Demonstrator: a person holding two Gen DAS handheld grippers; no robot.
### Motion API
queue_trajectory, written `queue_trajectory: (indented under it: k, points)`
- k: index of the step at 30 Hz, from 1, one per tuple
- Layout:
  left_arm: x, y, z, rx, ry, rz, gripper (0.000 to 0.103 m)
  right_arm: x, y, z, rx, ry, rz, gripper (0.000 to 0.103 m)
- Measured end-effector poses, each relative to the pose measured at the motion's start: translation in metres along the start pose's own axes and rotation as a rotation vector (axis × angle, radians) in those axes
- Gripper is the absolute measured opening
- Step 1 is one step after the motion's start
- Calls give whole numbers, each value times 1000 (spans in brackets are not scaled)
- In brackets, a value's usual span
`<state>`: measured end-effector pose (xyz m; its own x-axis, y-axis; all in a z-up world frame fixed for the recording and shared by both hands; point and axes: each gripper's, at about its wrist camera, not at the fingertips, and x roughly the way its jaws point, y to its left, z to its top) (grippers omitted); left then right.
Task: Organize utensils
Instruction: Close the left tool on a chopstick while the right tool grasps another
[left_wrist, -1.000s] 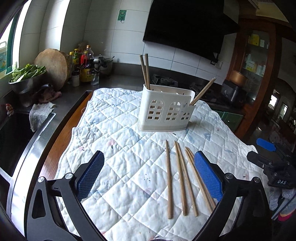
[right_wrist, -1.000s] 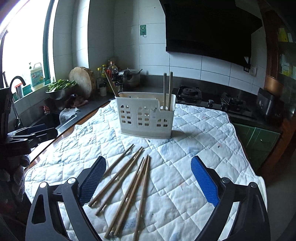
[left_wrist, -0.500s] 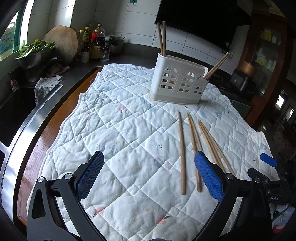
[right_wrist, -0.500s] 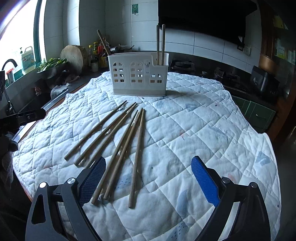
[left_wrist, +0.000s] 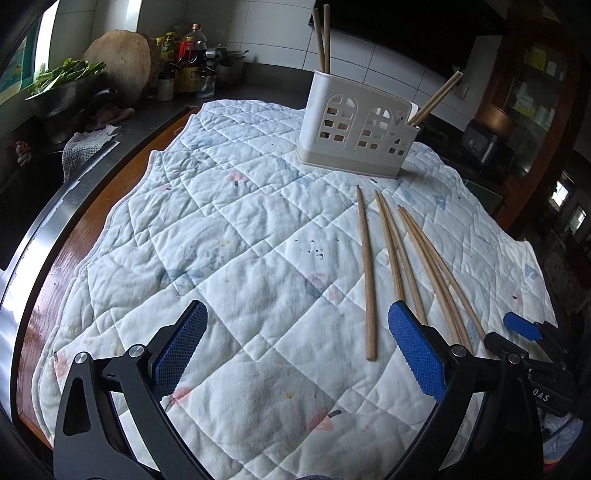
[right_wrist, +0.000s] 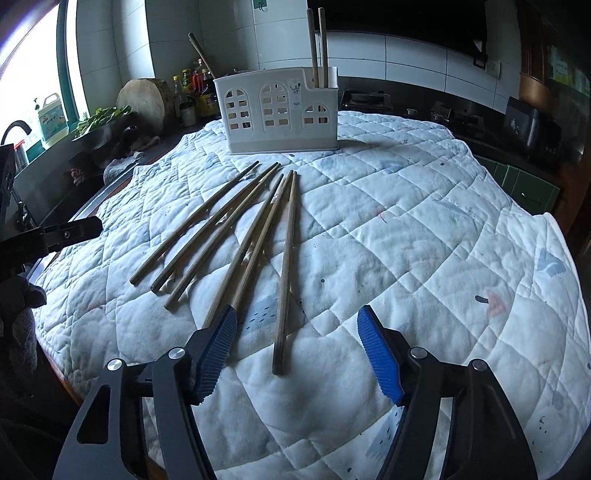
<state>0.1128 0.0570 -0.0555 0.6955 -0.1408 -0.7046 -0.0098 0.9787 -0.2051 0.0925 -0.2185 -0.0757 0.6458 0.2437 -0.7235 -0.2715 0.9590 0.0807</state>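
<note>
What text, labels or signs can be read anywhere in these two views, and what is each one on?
"DAS": white letters on the black body of the right gripper, at the right edge of the left wrist view.
Green sign on the wall tiles: cut off, unreadable.
Sticker on the white utensil holder: too small to read.
Labels on the sauce bottles and the jug by the window: blurred.

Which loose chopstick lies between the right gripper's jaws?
The rightmost chopstick, lying apart from the others; its near end sits between the closing jaws, untouched.
</note>
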Motion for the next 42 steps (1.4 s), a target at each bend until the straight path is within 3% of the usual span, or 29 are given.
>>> queue_trajectory:
  k: [8,18,23,26,42]
  points:
    - [9,-19,-10,55,30,-43,96,8,3,-4,13,24,14,39]
    - [27,-41,-13,110,76,-109,50,10,1,-5,17,19,9,18]
    - [38,-51,-8,149,89,-116,28,11,0,-5,11,19,5,12]
    - [46,-53,-6,156,103,-116,22,12,0,-5,9,21,3,10]
    - [61,-60,-2,179,124,-66,7,17,1,-3,2,23,-8,7]
